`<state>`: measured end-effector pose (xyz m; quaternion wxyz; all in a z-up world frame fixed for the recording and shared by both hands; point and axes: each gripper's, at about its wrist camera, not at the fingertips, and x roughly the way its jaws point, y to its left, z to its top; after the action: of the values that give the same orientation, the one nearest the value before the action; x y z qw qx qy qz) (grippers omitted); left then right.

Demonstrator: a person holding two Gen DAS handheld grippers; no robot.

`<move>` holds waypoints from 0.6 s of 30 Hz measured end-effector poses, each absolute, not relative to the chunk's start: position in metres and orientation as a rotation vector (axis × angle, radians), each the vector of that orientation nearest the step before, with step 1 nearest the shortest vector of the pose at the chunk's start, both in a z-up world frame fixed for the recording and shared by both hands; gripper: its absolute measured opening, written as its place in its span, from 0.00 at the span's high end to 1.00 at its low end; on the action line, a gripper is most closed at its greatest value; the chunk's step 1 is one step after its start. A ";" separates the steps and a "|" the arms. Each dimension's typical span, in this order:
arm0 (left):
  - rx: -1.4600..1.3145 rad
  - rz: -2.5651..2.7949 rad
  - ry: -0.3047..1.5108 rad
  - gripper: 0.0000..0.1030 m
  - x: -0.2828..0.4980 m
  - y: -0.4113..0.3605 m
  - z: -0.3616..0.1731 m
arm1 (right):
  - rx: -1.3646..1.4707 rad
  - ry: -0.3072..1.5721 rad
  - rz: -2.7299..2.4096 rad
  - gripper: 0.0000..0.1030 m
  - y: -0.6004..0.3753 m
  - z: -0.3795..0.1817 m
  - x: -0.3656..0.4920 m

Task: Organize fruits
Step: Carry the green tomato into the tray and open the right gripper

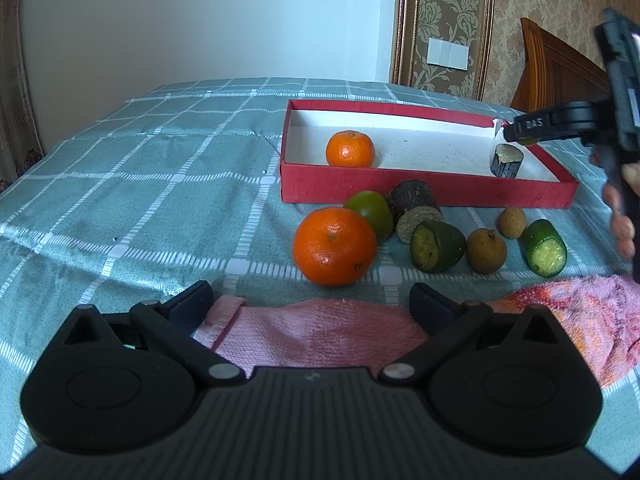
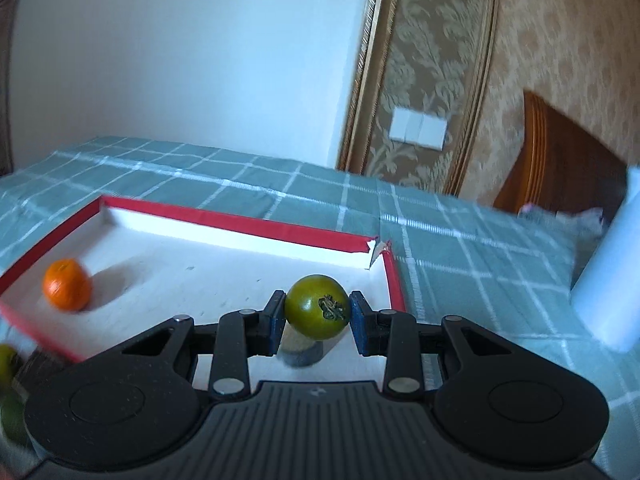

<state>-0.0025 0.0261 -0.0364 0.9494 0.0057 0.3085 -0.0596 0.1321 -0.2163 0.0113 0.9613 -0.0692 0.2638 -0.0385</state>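
A red tray [image 1: 400,188] with a white floor lies on the checked bedspread. In it sit a small orange [image 1: 350,149] and a dark cut piece [image 1: 506,160]. In front of the tray lie a large orange [image 1: 334,245], a green fruit [image 1: 370,210], a dark cylinder [image 1: 416,210], a green cut piece [image 1: 437,246], two brown longans [image 1: 486,250] and a cucumber piece [image 1: 545,248]. My left gripper [image 1: 312,300] is open, low over a pink towel, short of the large orange. My right gripper [image 2: 316,316] is shut on a green tomato [image 2: 317,306] above the tray's right end [image 2: 394,280].
A pink towel [image 1: 320,336] lies at the near edge under my left gripper. A wooden headboard [image 1: 560,68] and patterned wall stand behind right. A white object [image 2: 612,272] stands on the bed right of the tray. Bare bedspread [image 1: 140,184] stretches left.
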 end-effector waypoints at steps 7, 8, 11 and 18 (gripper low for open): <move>0.012 -0.122 0.627 0.00 -0.002 0.026 -0.036 | -0.168 0.557 -0.092 0.68 -0.216 0.000 0.163; 0.012 -0.122 0.627 0.00 -0.002 0.026 -0.036 | -0.167 0.558 -0.093 0.68 -0.215 -0.001 0.166; 0.012 -0.121 0.628 0.00 -0.002 0.026 -0.036 | -0.194 0.560 -0.093 0.68 -0.208 -0.004 0.175; 0.012 -0.121 0.627 0.00 -0.002 0.026 -0.036 | -0.201 0.618 -0.081 0.68 -0.206 -0.017 0.192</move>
<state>-0.0024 0.0262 -0.0363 0.9494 0.0058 0.3084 -0.0596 0.1919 -0.2063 -0.0173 0.9468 -0.0988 0.3036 -0.0400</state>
